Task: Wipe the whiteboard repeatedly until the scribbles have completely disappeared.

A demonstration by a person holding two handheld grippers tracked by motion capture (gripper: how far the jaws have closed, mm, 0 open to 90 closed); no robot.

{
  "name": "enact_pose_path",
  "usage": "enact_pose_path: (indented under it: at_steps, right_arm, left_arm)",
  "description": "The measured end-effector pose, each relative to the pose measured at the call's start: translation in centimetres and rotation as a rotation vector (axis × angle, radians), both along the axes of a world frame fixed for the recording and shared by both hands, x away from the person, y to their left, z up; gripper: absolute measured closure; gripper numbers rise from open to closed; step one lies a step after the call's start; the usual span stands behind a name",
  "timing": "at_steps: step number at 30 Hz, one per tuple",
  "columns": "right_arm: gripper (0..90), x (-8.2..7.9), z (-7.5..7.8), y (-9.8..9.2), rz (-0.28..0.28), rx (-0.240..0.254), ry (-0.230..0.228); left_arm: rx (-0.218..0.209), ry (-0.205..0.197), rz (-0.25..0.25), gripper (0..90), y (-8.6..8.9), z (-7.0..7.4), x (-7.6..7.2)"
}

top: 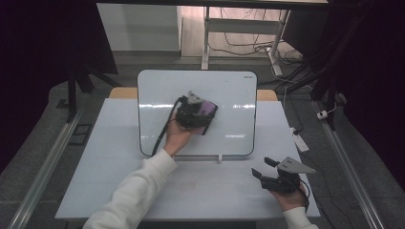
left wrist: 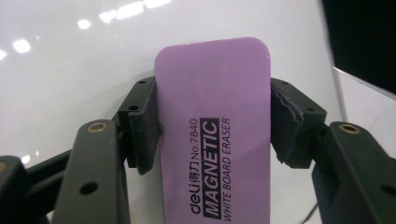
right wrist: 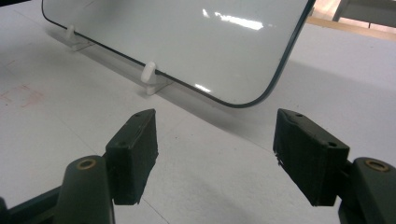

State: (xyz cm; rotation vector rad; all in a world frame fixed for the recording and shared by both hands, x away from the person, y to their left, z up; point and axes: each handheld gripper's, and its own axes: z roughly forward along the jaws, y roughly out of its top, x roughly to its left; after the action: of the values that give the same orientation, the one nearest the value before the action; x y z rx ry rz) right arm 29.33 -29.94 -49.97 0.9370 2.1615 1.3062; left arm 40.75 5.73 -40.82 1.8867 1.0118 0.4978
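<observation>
Presently the left tool (top: 203, 112) is clamped on the eraser (left wrist: 215, 130), a purple magnetic whiteboard eraser, and holds it against the board (top: 229, 90) near the middle of its face. In the left gripper view both pads (left wrist: 144, 135) press the eraser's long edges, with its rounded end standing clear above them and the printed label facing the camera.

The right tool (right wrist: 215, 154) hangs just above the tabletop (top: 119, 157), to the right and in front of the board; its jaws stand wide apart with nothing between them. The board rests tilted back in small white clips (right wrist: 148, 74) along its lower edge.

Handling notes, as judgement:
- Eraser looks light, with a stiff plastic-looking back. Its wiping face is turned away and cannot be seen.
- Purple back looks smooth, so likely slippery under a glancing grip. The side-edge hold across the narrow width is the sensible one; it leaves the wiping face free.
- Grip sits about mid-length, which should keep it from pivoting while rubbing.
- Being magnetic, it may tug toward the board and resist lift-off slightly.
- Board looks thin, glossy and merely propped. Heavy pressure could rock or slide it in the clips; the free right tool could steady an edge.

No marks can be made out on the board.
</observation>
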Motion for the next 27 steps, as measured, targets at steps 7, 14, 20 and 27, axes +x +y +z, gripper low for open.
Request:
enact_pose_path:
  at_steps: [7, 14, 20, 27]
  right_arm:
    - [30.0, 0.1, 0.0, 0.3, 0.002, -0.002, 0.001]
    - [30.0, 0.4, 0.1, 1.0, 0.017, -0.005, -0.001]
    - [30.0, 0.4, 0.1, 1.6, 0.045, 0.003, 0.002]
    - [29.8, 0.3, 0.4, 2.6, 0.083, 0.015, 0.001]
  left_arm:
    - [-0.004, 0.026, 0.035, 40.7, 3.9, -2.0, -2.1]
    - [0.000, 0.027, -0.001, 40.6, 4.0, -2.0, -3.1]
    - [-0.052, 0.009, -0.096, 40.6, 4.4, -1.0, -4.8]
    - [-0.065, 0.007, -0.143, 40.6, 5.2, -1.0, -6.2]
